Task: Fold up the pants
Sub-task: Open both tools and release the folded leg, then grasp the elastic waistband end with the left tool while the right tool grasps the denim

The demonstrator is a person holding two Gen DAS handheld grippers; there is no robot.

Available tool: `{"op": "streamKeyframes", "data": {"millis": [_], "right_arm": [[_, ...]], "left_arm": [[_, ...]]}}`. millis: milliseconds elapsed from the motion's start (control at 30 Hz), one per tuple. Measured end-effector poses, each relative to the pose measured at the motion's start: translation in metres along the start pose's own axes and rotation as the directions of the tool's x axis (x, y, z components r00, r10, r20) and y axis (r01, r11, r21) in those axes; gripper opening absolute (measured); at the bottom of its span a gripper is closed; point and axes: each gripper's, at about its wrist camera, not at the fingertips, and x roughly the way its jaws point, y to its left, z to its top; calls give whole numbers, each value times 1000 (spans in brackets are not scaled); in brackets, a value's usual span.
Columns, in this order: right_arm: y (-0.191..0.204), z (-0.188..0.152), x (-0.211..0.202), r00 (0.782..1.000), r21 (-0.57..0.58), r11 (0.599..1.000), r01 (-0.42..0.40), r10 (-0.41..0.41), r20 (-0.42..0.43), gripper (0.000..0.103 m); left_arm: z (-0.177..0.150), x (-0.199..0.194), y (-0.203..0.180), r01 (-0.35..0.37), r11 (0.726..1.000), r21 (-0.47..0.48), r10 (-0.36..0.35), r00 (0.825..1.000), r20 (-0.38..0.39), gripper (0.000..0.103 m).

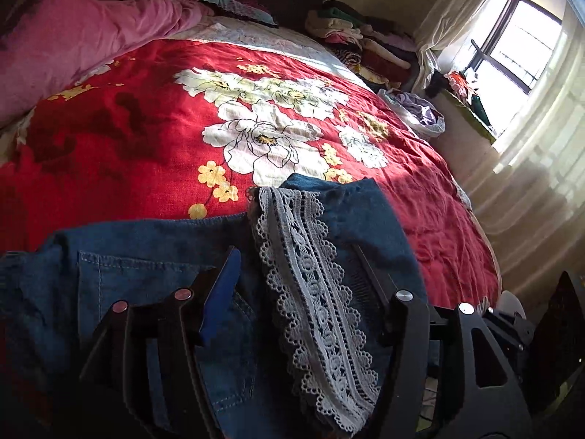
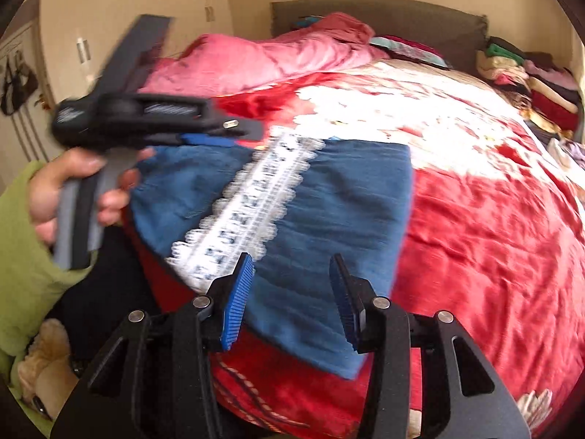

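Blue denim pants [image 2: 329, 212] with a white lace stripe [image 2: 248, 212] lie folded on the red floral bedspread [image 2: 493, 237] near the bed's front edge. In the left wrist view the pants [image 1: 146, 274] and lace [image 1: 314, 292] fill the space between the fingers. My left gripper [image 1: 296, 267] is open, its fingers spread over the fabric; the right finger is partly hidden under denim. It also shows in the right wrist view [image 2: 204, 131], held by a hand at the pants' left end. My right gripper [image 2: 292, 292] is open and empty just above the pants' near edge.
A pink duvet [image 1: 91, 36] is bunched at the head of the bed. Stacked folded clothes [image 1: 358, 40] sit at the far right corner by the window [image 1: 519, 44]. A wardrobe [image 2: 109, 18] stands left of the bed. The person's green sleeve [image 2: 22, 256] is at lower left.
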Motion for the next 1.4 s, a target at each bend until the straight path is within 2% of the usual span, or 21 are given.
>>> {"op": "streamKeyframes", "data": {"millis": [133,233,433,500,700,900,933,1067,1200,1400], "right_arm": [[-10,-6,-1,1000,1,1000,17,-17,-2,43],[-14,-10,3,1000,0,1000,9,-9,-24,43],[-23,-23,17,992,-1,999,48,-48,-119,42],[-29,-28,19,991,28,999,47,-43,-128,42],[-33,-35,21,992,55,998,34,-27,-126,42],[-34,-35,22,992,82,996,28,-18,-126,43],[-35,-34,19,993,99,995,18,-6,-120,46],[-38,-27,4,998,136,991,-5,13,-59,49],[-40,-16,-4,1000,145,989,-12,14,-14,49],[-38,15,4,1000,90,996,4,-3,-10,50]], "left_arm": [[-24,-5,-16,-15,998,55,16,999,-27,54],[-36,-7,-31,-33,989,142,39,998,-43,56],[-66,11,-46,-70,968,241,106,984,-142,57],[-72,21,-43,-107,960,258,154,973,-172,58],[-74,25,-34,-100,968,230,145,971,-188,60],[-74,18,-37,-104,968,227,145,975,-170,62],[-73,15,-38,-109,968,227,147,976,-159,63],[-68,-1,-37,-107,973,206,131,985,-109,64],[-62,-14,-30,-128,975,181,142,987,-69,67],[-54,-30,-10,-195,971,138,199,980,-20,72]]}}
